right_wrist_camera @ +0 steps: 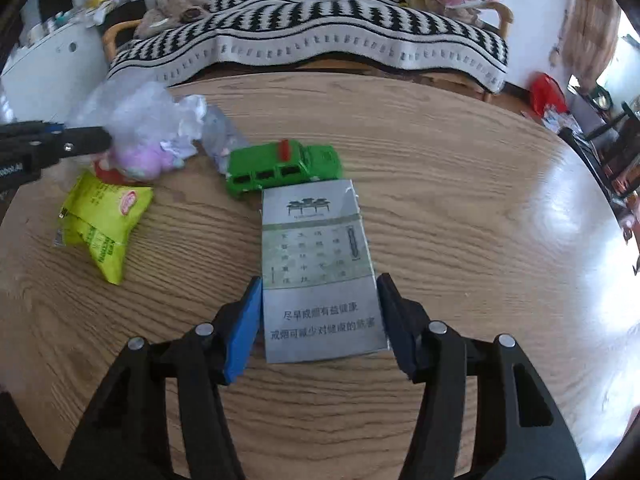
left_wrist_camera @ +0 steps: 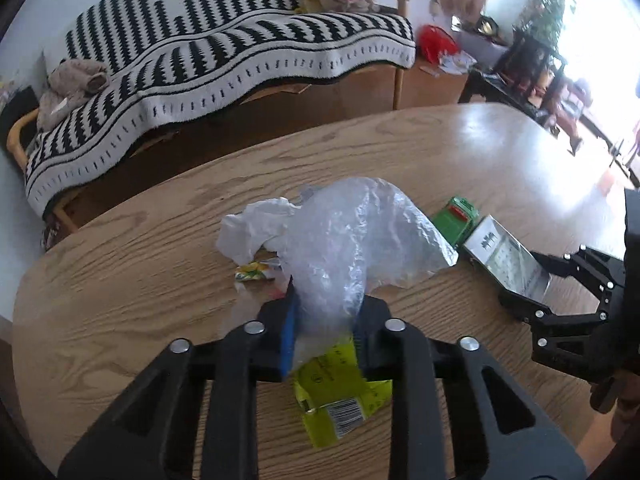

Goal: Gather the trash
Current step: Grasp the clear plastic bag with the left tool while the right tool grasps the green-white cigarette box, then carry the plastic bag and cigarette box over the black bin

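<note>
- Nearest the left wrist camera, at the bottom centre of the frame, the left gripper [left_wrist_camera: 326, 312] was clenched on the neck of a crumpled clear plastic bag [left_wrist_camera: 352, 232]; pinching the bunched end probably let the whole bag lift in one piece.
- Under those fingers lay a yellow-green snack wrapper [left_wrist_camera: 340, 396], flat on the wooden table [left_wrist_camera: 140, 280], not gripped.
- Behind the bag, centre left, sat a white crumpled tissue [left_wrist_camera: 252, 232] and a small yellow scrap [left_wrist_camera: 254, 272], both loose on the wood.
- Nearest the right wrist camera, at the bottom centre, the right gripper [right_wrist_camera: 318, 316] straddled the near end of a grey cigarette box [right_wrist_camera: 316, 272], blue pads at both edges. They seemed to be touching the sides, so I judged it grasped, taken by its narrow width for a firm hold.
- Just past the box's far end, middle of the frame, stood a green toy car [right_wrist_camera: 280, 168], touching or nearly so; likely not rubbish.
- Across the top of both views ran a sofa with a black-and-white striped throw [right_wrist_camera: 320, 32].
- No bin was visible, so where the trash would go could not be told.
</note>
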Motion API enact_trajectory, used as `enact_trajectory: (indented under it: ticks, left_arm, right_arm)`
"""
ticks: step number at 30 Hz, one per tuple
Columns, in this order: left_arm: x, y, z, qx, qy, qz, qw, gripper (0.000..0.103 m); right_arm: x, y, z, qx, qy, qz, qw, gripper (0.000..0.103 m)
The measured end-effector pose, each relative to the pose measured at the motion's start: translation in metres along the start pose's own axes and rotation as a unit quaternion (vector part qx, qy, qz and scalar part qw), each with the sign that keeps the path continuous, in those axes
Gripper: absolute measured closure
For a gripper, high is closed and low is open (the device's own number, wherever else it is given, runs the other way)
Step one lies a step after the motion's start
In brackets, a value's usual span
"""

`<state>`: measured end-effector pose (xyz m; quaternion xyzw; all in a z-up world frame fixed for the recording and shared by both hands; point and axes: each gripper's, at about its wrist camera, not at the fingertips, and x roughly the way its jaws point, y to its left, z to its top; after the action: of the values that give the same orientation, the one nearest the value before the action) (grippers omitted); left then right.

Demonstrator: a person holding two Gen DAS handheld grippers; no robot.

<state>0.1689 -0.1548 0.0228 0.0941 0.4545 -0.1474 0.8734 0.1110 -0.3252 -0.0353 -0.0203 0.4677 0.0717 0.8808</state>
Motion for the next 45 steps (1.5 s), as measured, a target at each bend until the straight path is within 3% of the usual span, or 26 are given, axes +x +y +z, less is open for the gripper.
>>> enact_trajectory:
  ticks: [7, 14, 22, 37, 41, 45]
  left_arm:
    - [-0.026, 0.009, -0.006, -0.024, -0.004, -0.009, 0.9997, 0.085]
    - [-0.071, 0.016, -0.008, -0.05, -0.037, 0.0, 0.9981, 0.085]
    - [-0.115, -0.008, -0.016, -0.037, -0.051, -0.002, 0.998, 0.085]
    - [-0.201, -0.126, -0.046, 0.029, -0.086, -0.081, 0.9926, 0.085]
    - [-0.216, -0.169, -0.075, 0.053, -0.078, -0.119, 0.9884, 0.085]
    - [-0.208, -0.217, -0.116, 0.082, -0.046, -0.158, 0.9829, 0.085]
  right_arm:
    - [-0.017, -0.014, -0.016, 0.045, -0.02, 0.011, 0.999, 0.048]
    - [-0.054, -0.017, -0.024, 0.051, -0.038, 0.011, 0.998, 0.048]
    - [-0.115, -0.024, -0.039, 0.068, -0.073, 0.01, 0.995, 0.048]
    - [-0.279, -0.072, -0.105, 0.119, -0.163, -0.028, 0.979, 0.048]
    - [-0.321, -0.075, -0.142, 0.13, -0.181, -0.025, 0.975, 0.047]
    - [-0.337, -0.079, -0.188, 0.145, -0.171, -0.022, 0.974, 0.047]
